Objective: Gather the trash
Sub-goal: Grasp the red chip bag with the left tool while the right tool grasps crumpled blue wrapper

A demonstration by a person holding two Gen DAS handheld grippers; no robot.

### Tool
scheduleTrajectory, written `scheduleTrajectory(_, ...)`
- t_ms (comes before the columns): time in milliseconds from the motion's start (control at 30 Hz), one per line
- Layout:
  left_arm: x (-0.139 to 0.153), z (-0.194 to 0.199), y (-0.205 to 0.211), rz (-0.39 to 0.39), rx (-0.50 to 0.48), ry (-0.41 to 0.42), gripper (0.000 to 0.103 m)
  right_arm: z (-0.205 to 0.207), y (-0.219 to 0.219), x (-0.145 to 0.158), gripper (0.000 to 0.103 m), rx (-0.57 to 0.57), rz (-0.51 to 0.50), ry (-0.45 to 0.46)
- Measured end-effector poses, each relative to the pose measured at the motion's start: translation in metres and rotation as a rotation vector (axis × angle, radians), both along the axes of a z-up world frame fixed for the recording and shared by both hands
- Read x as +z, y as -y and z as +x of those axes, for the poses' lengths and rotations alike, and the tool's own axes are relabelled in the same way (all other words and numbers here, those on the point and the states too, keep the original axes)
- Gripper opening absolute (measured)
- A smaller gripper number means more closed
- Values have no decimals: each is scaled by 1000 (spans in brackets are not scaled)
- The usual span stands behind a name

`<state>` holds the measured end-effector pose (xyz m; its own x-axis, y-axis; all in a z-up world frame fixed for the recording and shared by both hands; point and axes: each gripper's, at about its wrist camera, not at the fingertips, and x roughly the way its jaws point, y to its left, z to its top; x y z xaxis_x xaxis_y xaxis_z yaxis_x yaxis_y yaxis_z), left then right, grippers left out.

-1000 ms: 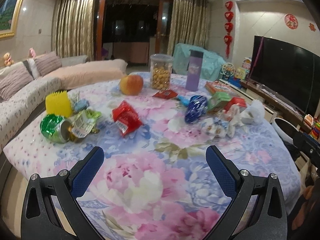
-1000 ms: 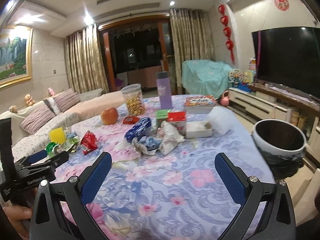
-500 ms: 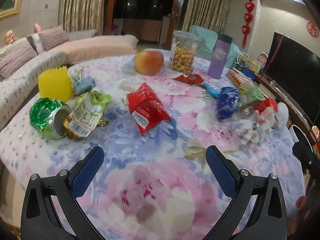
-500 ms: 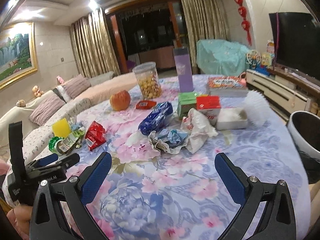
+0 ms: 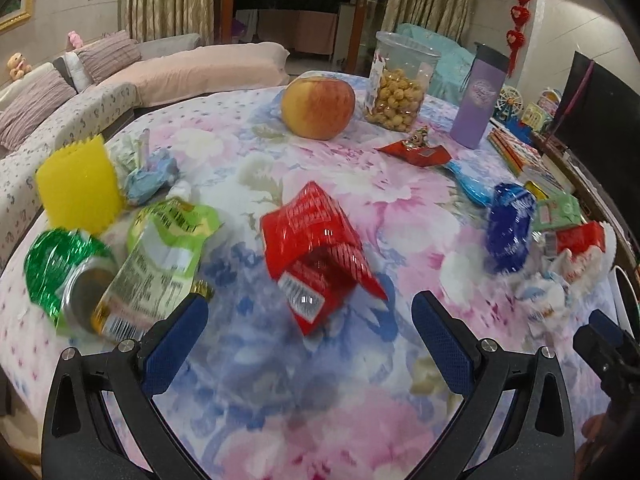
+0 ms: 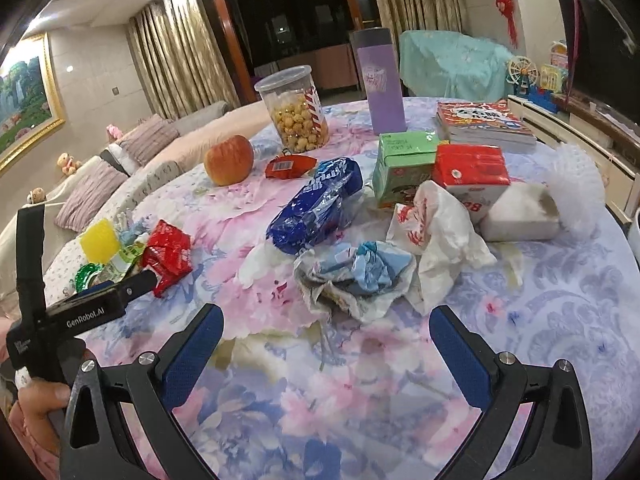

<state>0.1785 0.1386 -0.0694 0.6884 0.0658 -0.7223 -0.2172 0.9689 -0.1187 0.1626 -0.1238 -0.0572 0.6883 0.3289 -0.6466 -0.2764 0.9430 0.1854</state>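
Left gripper (image 5: 306,326) hangs low over the floral tablecloth (image 5: 312,412), blue pads spread wide, nothing between them; a red snack wrapper (image 5: 316,256) lies on the cloth just beyond the gap, centred. Left of it: a green-and-white wrapper (image 5: 160,264) overlapping a crushed green can (image 5: 60,276), with a yellow sponge (image 5: 78,186) behind. Farther off stand an apple (image 5: 318,108), a clear jar of puffed snacks (image 5: 400,84) and a purple tumbler (image 5: 478,110). Right gripper (image 6: 326,338) likewise sits with fingers well apart and empty, near a crumpled blue-and-white wrapper (image 6: 356,276). Touching that on the right is a white plastic bag (image 6: 440,236); beyond lies a blue snack bag (image 6: 320,204). A green carton (image 6: 402,166) and a red carton (image 6: 470,170) stand side by side farther back, books (image 6: 484,122) behind them.
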Motion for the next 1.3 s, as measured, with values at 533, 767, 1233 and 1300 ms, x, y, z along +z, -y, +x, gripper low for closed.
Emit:
scheduleTrajectory(533, -10, 26, 2, -11, -34, -28, 46, 31, 8, -19, 34, 11, 33, -69)
scheduleTrajectory(767, 0, 6, 29, -15, -102, -1, 36, 19, 13, -15, 4, 72, 107, -72)
scheduleTrajectory(1233, 21, -35, 109, -36, -299, 33, 36, -32, 62, 9, 3, 54, 180, -17)
scheduleTrajectory(1300, 23, -39, 122, -35, -330, 37, 36, -41, 74, 10, 3, 35, 188, -11)
